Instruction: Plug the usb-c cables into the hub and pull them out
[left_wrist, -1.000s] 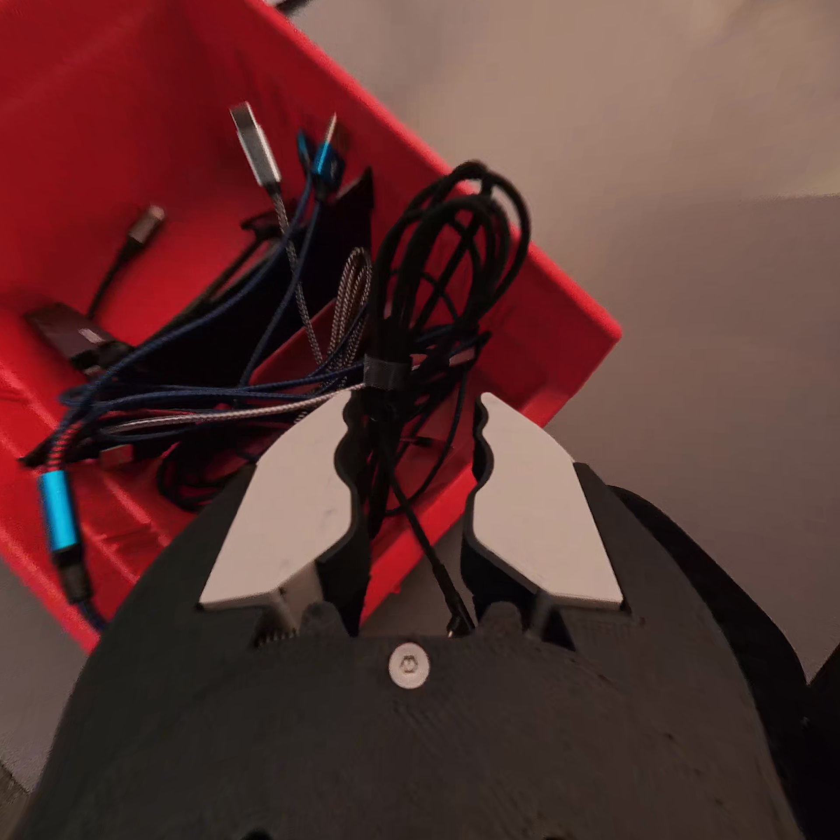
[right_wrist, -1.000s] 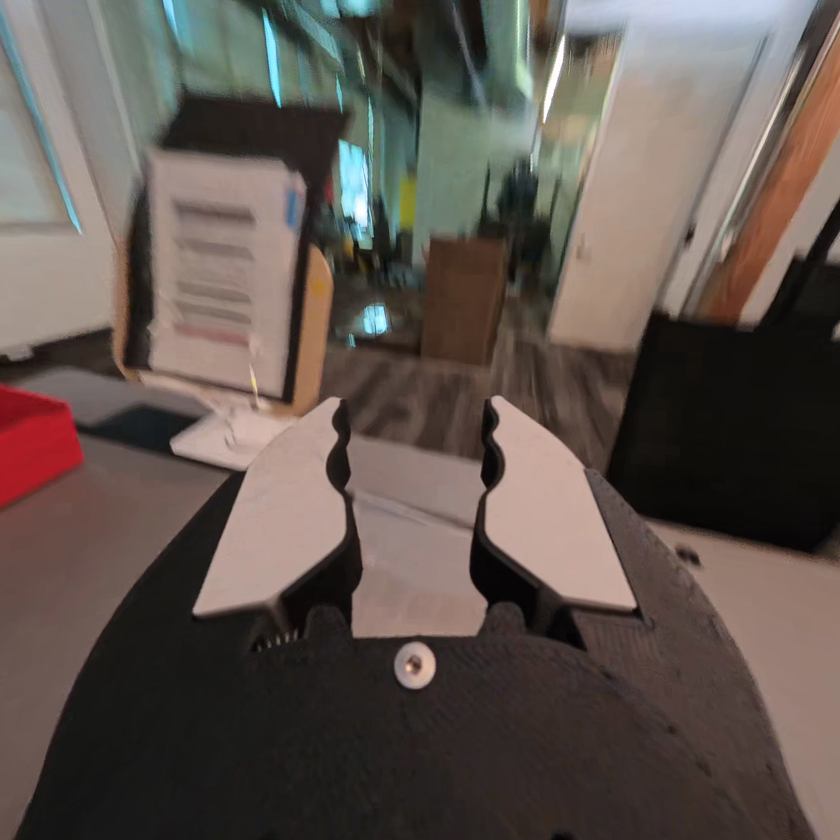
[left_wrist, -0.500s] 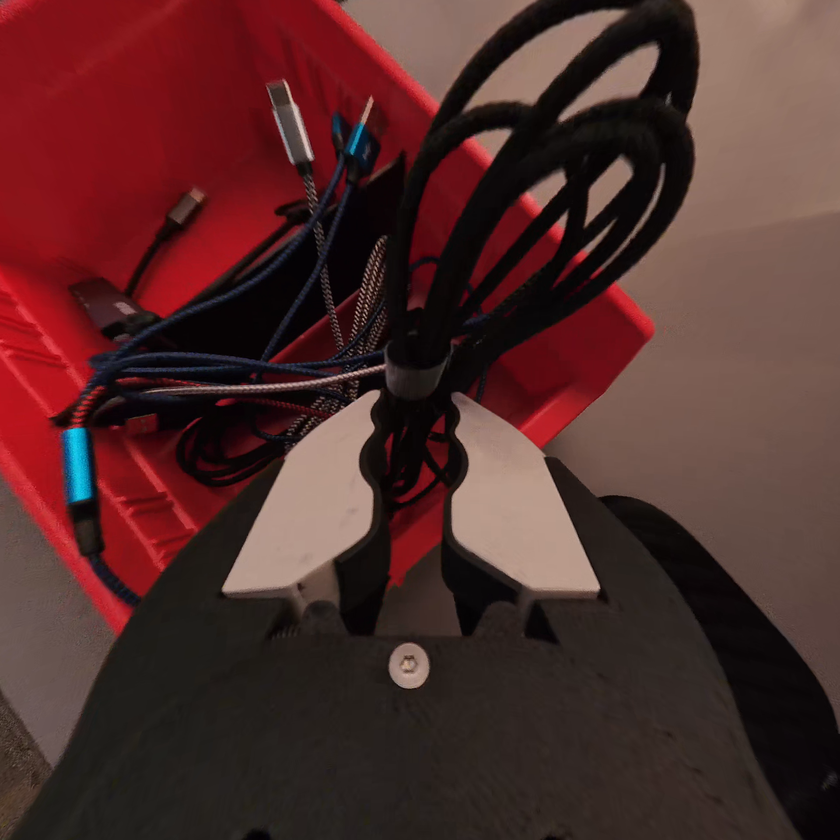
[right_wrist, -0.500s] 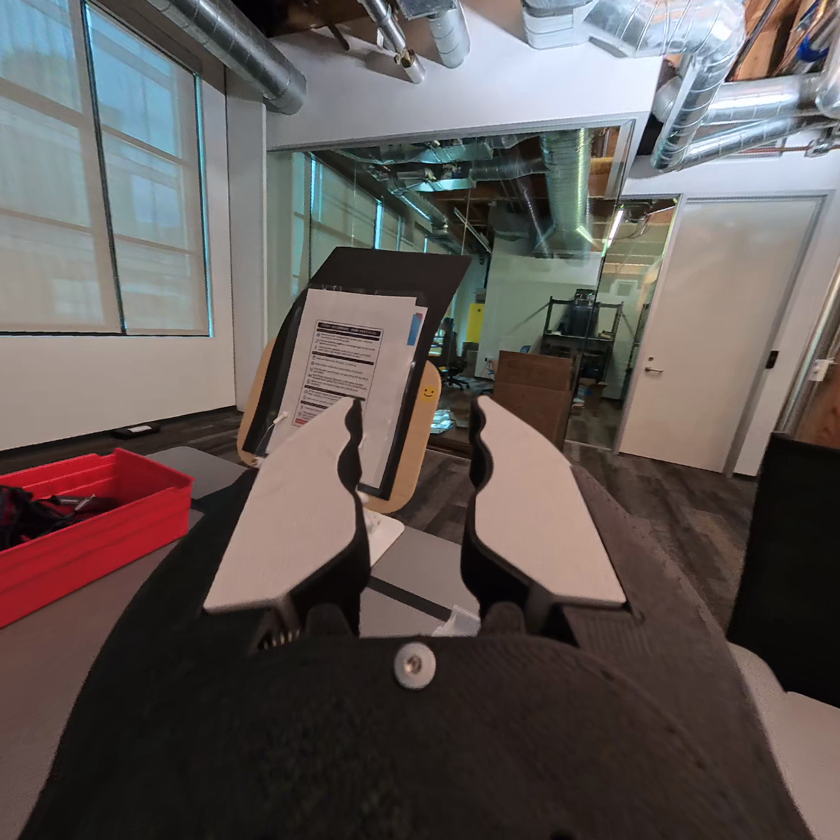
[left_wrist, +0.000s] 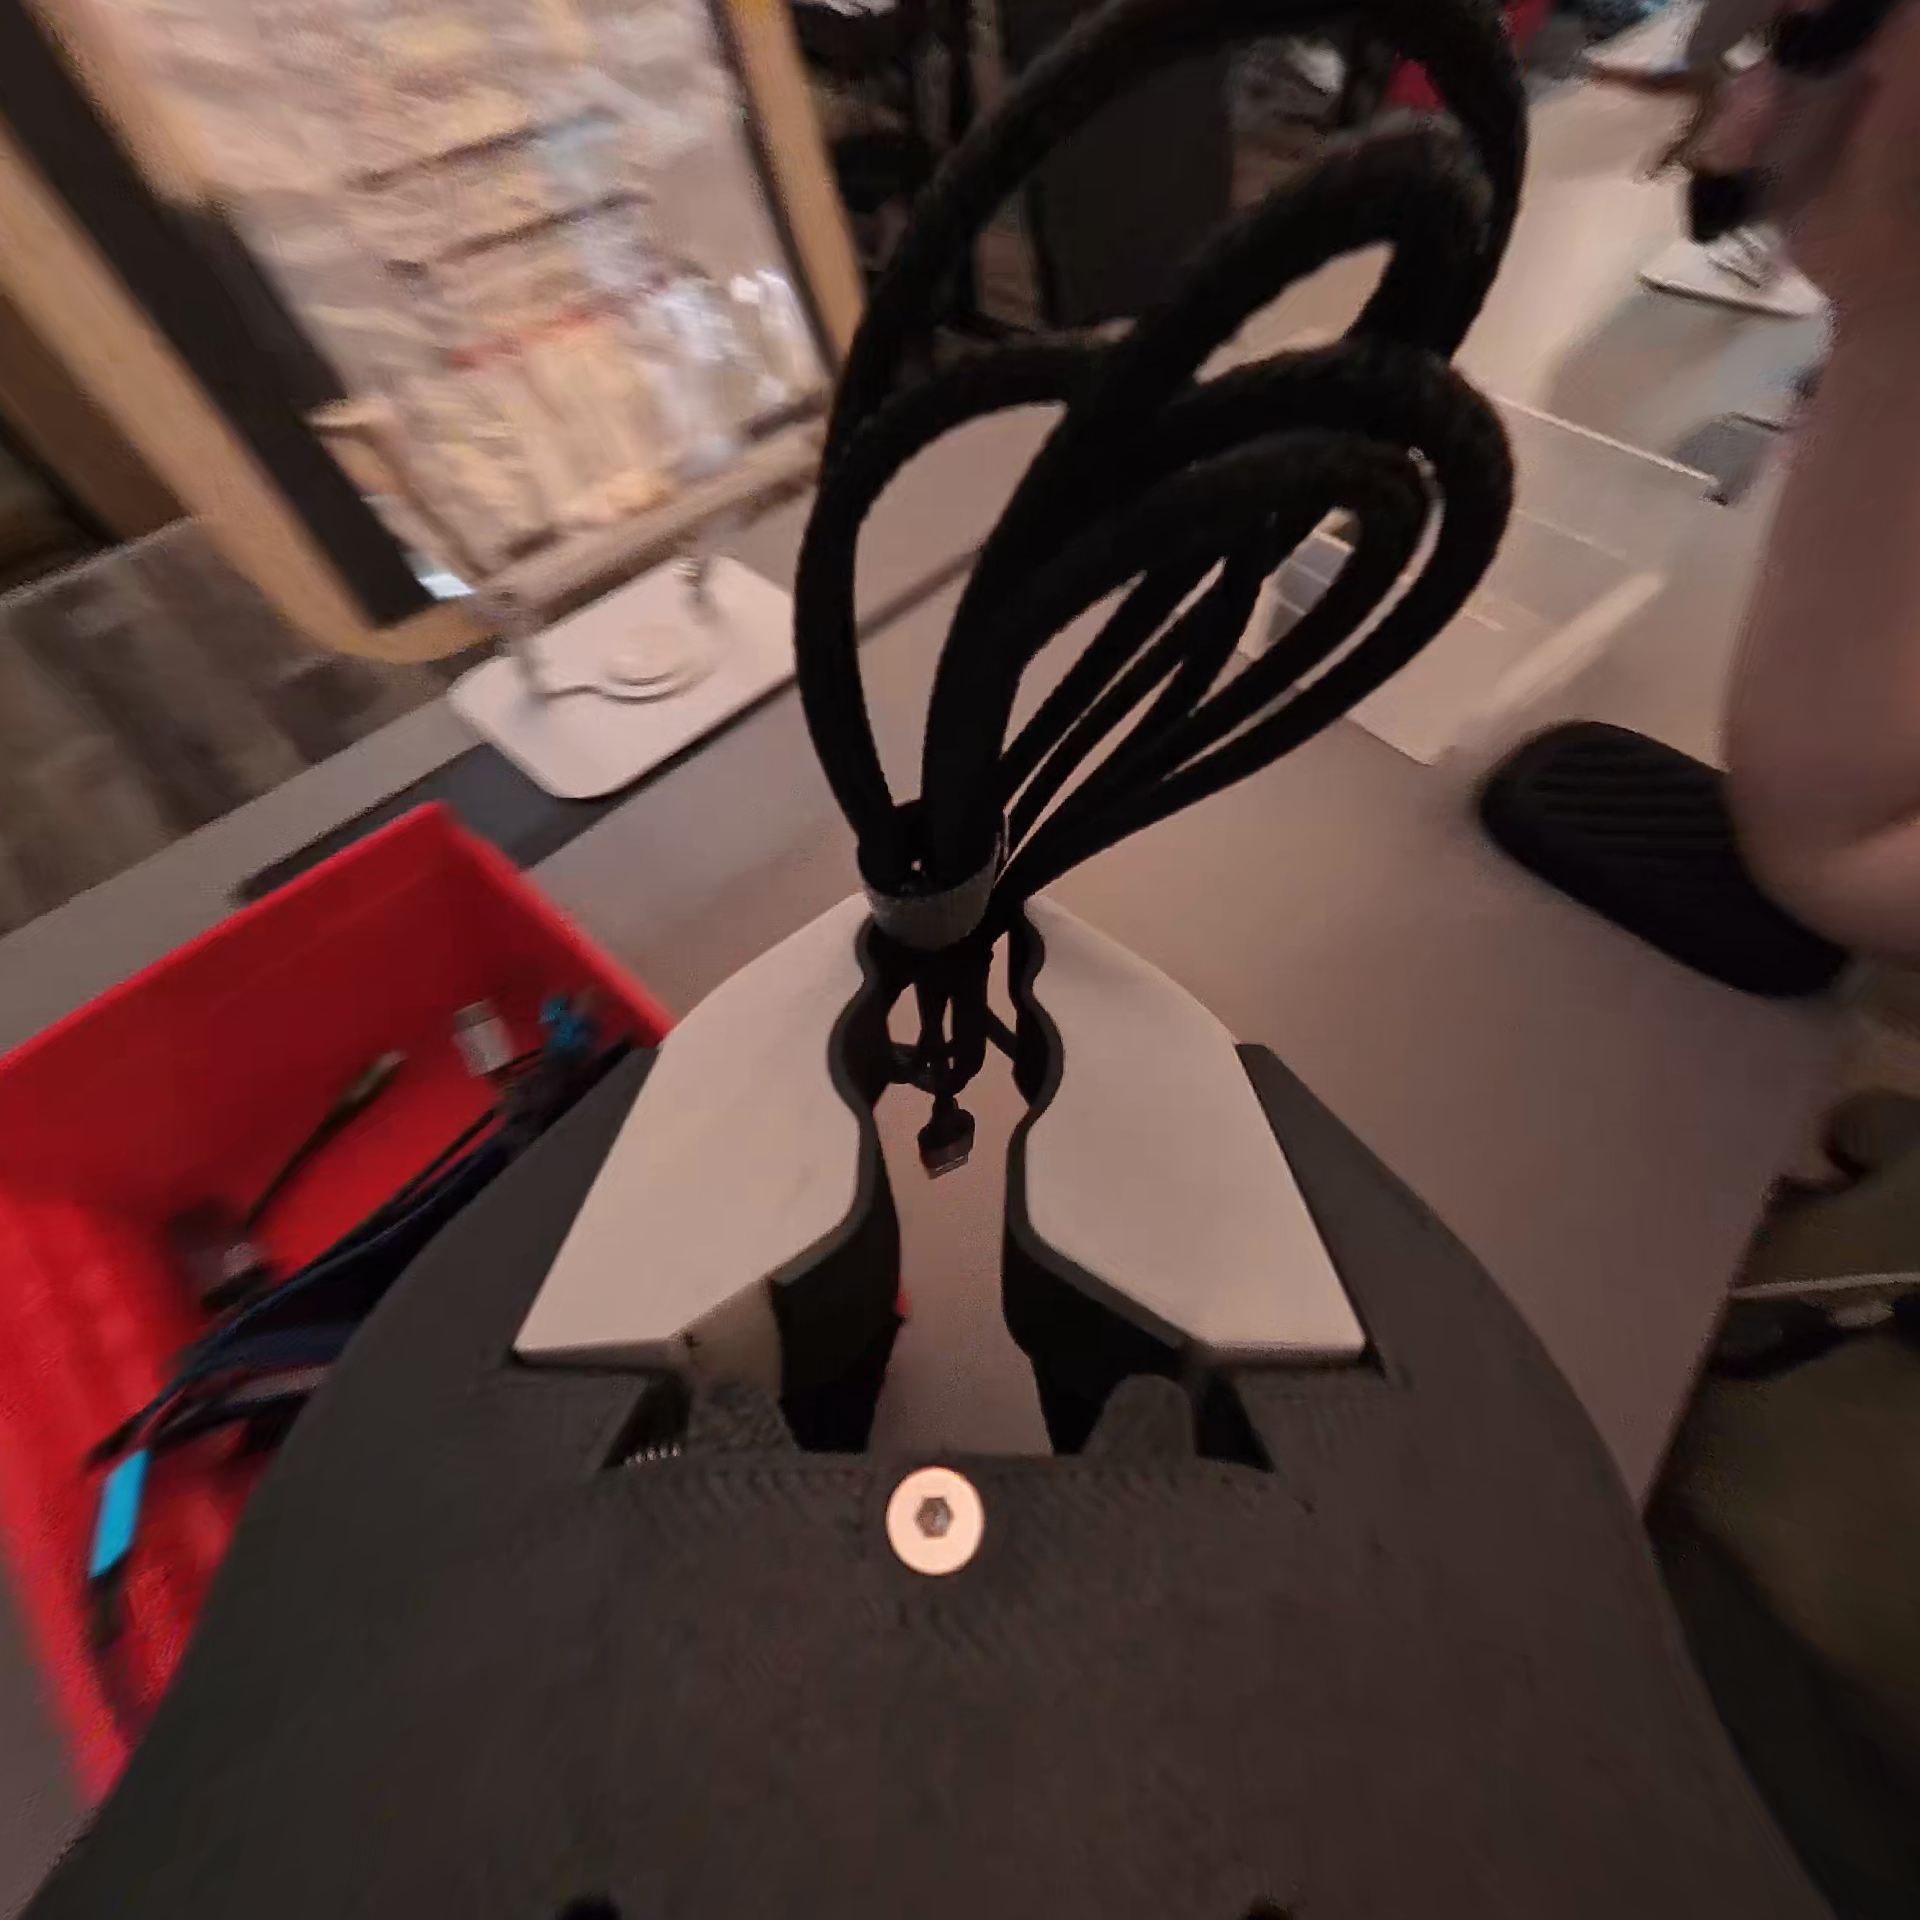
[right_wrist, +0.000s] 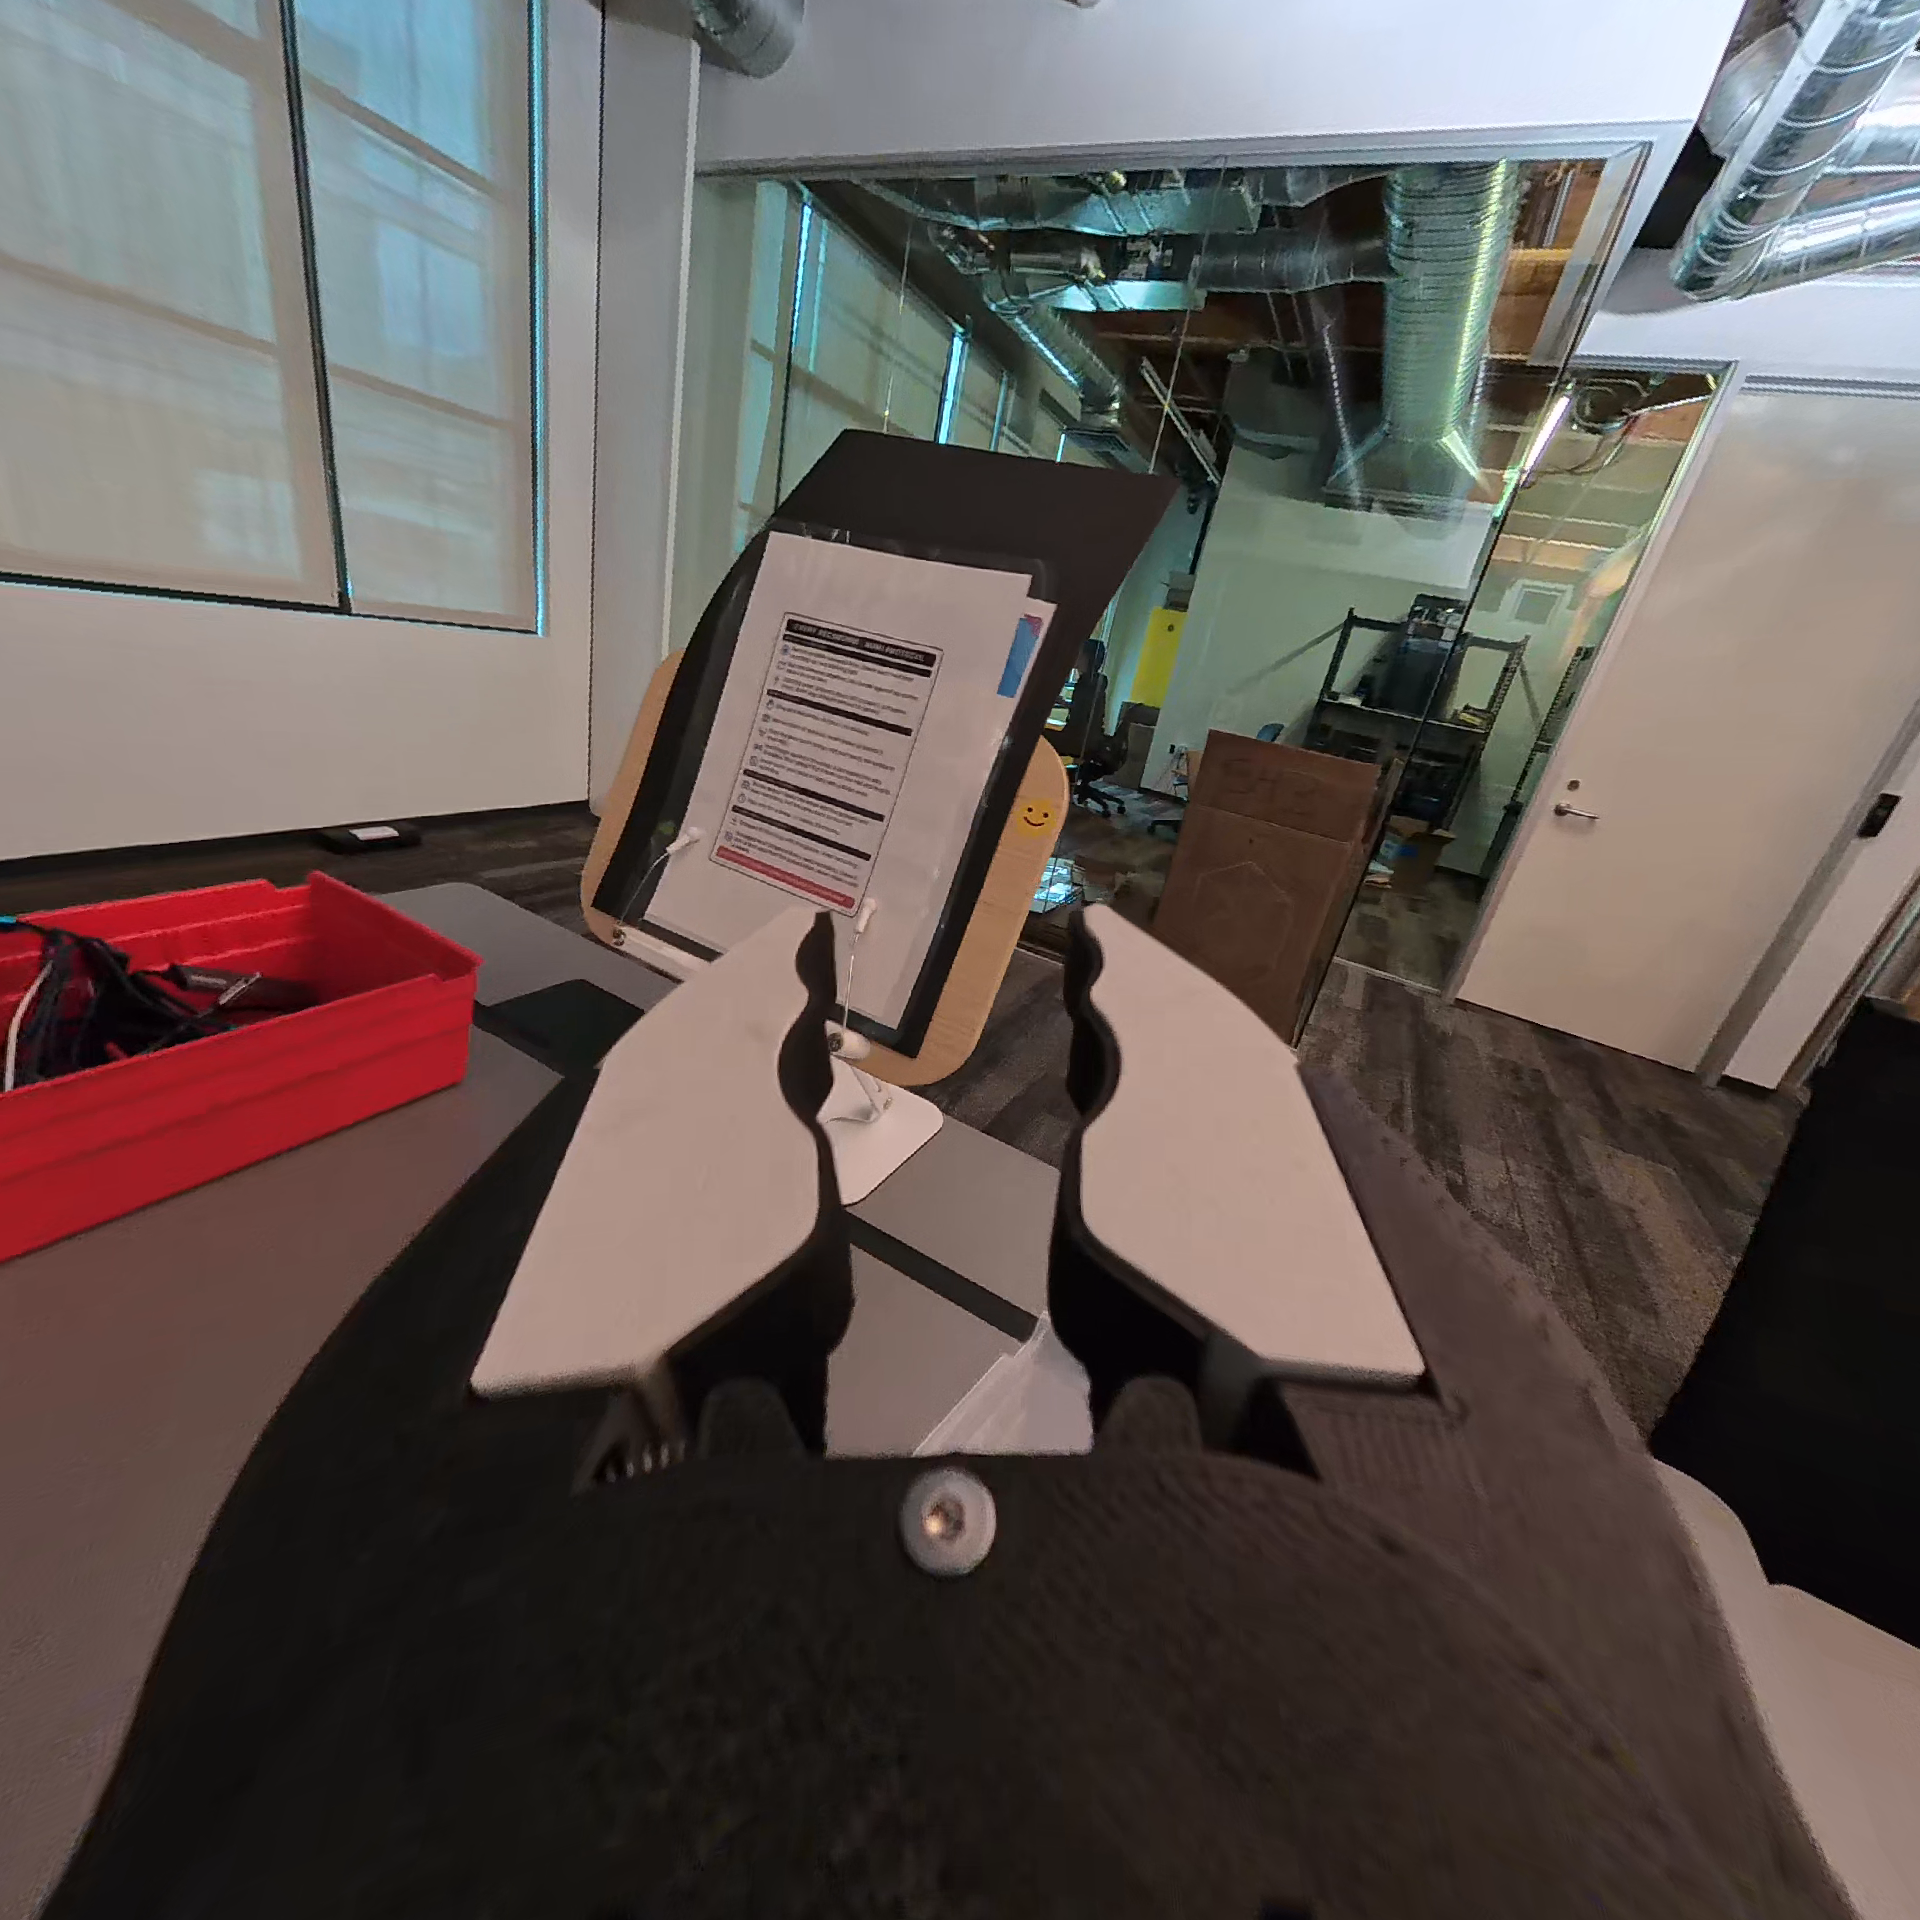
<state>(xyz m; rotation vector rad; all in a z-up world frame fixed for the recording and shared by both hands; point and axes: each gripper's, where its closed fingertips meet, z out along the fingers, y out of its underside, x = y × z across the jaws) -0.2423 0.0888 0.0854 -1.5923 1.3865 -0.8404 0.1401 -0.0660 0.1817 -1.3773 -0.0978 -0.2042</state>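
Item 1, far left: red bin (left_wrist: 312, 997), resting on the grey table (left_wrist: 1299, 997). It holds the remaining loose cables (left_wrist: 270, 1320), blue, black and braided. A second ago your left gripper was reaching down into this bin; the bin now sits below and to the left of it. No hub can be made out in either view.

Item 2, centre: coiled black usb-c cable bundle (left_wrist: 1143, 499), tied with a grey strap (left_wrist: 930, 914). Your left gripper (left_wrist: 943, 940) is clenched on it just under that strap. A second ago the fingers stood apart around the bundle; half a second ago they had closed; now the bundle is lifted clear of the bin. The loops fan upward past the fingertips, and one connector end (left_wrist: 943, 1148) dangles back between the fingers, untouched by them. Judgement: one cable is picked, none is plugged; the bundle will likely need freeing before a plug can be presented.

Item 3, right: your right gripper (right_wrist: 945, 945), fingers apart, grasping nothing, held above the table and facing a document stand (right_wrist: 883, 748). It has steadied since a second ago.
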